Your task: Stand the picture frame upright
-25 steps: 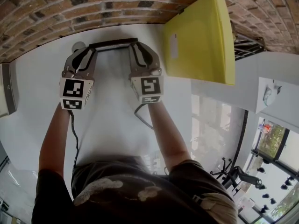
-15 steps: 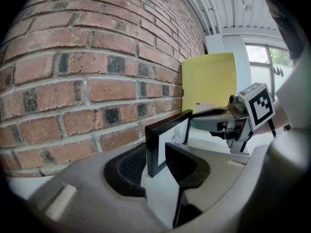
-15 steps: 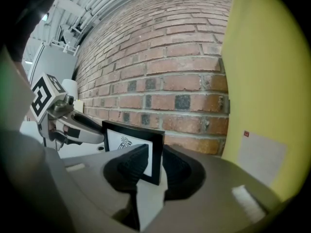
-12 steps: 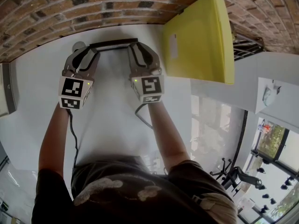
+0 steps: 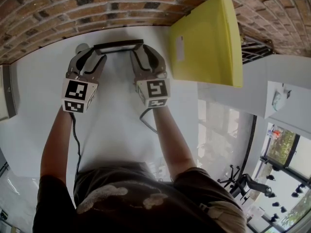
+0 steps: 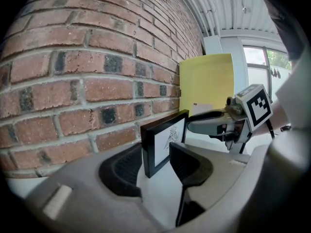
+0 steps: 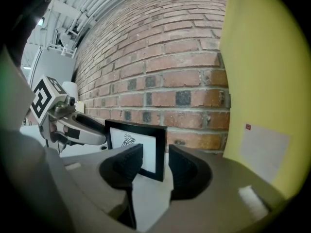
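Head view: picture frame (image 5: 118, 46) upright on white table (image 5: 116, 125), near brick wall (image 5: 58, 13)

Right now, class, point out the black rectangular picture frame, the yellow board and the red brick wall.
black rectangular picture frame (image 7: 137, 139): right gripper view, white print.
yellow board (image 5: 209, 42): head view, flat face.
red brick wall (image 6: 109, 40): left gripper view, a brick.

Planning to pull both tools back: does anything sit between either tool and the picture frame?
Nothing visible. The picture frame stands upright, its ends between the jaws of the left tool and right tool, which have just been opening.
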`<state>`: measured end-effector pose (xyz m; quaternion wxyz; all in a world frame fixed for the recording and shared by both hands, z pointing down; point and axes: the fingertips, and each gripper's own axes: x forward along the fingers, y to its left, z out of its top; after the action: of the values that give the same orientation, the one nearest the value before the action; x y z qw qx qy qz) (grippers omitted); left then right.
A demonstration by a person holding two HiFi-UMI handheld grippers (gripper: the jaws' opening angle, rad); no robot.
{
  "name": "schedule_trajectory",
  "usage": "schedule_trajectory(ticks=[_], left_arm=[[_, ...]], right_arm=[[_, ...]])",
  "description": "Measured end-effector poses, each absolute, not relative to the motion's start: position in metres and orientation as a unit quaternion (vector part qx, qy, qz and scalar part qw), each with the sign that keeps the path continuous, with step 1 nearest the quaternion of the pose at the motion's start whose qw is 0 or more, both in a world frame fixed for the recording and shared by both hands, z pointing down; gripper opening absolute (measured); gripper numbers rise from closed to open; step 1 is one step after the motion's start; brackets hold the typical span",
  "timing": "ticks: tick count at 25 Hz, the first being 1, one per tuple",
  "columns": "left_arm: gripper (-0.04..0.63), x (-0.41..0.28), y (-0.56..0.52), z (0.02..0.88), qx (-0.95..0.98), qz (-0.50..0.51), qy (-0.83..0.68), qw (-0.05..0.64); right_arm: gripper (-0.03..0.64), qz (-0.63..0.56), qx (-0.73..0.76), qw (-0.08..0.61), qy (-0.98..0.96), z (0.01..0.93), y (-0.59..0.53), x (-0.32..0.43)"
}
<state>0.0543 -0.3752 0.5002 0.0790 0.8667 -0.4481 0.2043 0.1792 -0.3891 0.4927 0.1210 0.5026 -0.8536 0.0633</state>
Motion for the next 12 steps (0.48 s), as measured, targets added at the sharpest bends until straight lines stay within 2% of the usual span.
schedule_trajectory(ticks=[4,12], left_arm=[[0.207,0.055,-0.376,0.498,0.868,0.199,-0.448,0.081],[0.313,0.056,-0.369,0.499,0.867,0.199,-0.444,0.105]], right_arm=[[0.169,0.064,0.502,0.125,-0.853,0.495,-0.389,0.180],[0.204,0.076,0.497,0.133,-0.854,0.496,-0.379,0.179]])
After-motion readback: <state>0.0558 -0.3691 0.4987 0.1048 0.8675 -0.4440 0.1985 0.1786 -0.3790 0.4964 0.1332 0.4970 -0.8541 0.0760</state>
